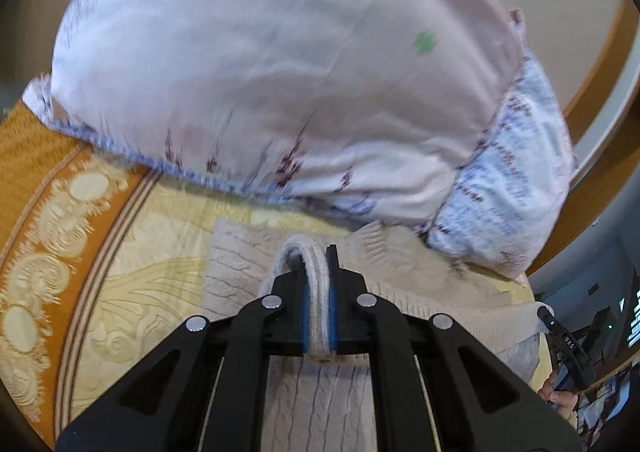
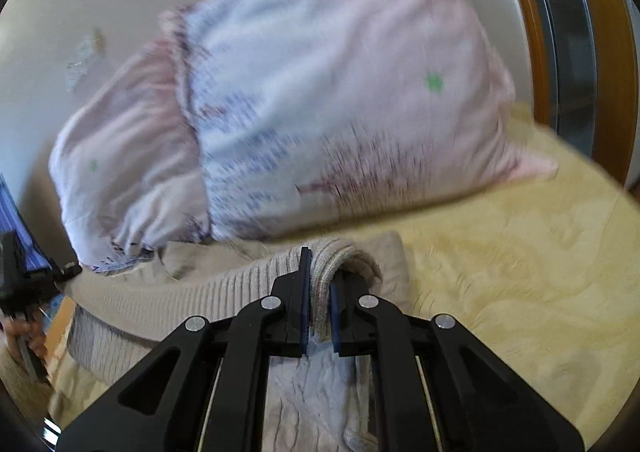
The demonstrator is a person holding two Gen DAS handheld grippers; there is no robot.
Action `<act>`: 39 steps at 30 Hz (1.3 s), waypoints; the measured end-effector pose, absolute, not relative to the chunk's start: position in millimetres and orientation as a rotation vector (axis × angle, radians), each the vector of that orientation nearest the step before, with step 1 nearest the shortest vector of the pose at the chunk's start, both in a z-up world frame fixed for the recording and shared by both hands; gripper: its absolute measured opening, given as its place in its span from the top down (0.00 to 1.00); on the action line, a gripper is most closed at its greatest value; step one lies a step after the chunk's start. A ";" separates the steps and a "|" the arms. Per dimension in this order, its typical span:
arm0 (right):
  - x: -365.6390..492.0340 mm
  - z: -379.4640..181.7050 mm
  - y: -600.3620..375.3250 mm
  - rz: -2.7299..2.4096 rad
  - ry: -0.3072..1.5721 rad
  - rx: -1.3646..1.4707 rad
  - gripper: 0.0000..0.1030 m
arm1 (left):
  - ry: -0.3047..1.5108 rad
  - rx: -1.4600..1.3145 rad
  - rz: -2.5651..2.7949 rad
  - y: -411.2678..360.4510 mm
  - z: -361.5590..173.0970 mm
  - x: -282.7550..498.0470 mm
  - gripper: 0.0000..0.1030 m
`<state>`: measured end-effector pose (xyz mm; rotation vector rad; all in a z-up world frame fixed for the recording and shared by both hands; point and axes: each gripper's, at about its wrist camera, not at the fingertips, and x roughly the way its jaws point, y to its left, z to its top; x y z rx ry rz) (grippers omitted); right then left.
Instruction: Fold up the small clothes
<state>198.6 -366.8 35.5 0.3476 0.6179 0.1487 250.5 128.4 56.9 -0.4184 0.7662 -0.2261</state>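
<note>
both grippers, left (image 1: 318, 284) and right (image 2: 320, 292), clamped on ribbed hem of beige knit garment (image 2: 160, 300), stretched taut over yellow bed (image 2: 520, 272) for folding; pink floral pillow (image 2: 320, 112) at 12 o'clock.

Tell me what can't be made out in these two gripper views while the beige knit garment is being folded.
- Beige knit garment: its full outline; both wrist views, covered by each gripper's body and cut by the bottom edge.
- Pillow: its print; motion blur in both views.
- Left gripper, right gripper: how much knit sits between the fingers; hidden by the fingers themselves.
- Bedspread: the part under the garment.
</note>
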 end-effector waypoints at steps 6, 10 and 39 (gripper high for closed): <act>227.1 12.6 -372.3 0.130 0.723 0.436 0.92 | 0.845 -0.520 -0.221 139.5 26.3 273.2 0.92; 241.0 9.4 -379.4 0.146 0.757 0.536 0.79 | 0.875 -0.577 -0.233 144.0 18.4 282.4 0.84; 154.0 9.5 -385.9 0.171 0.771 0.367 0.64 | 0.843 -0.248 -0.235 142.8 28.3 184.5 0.47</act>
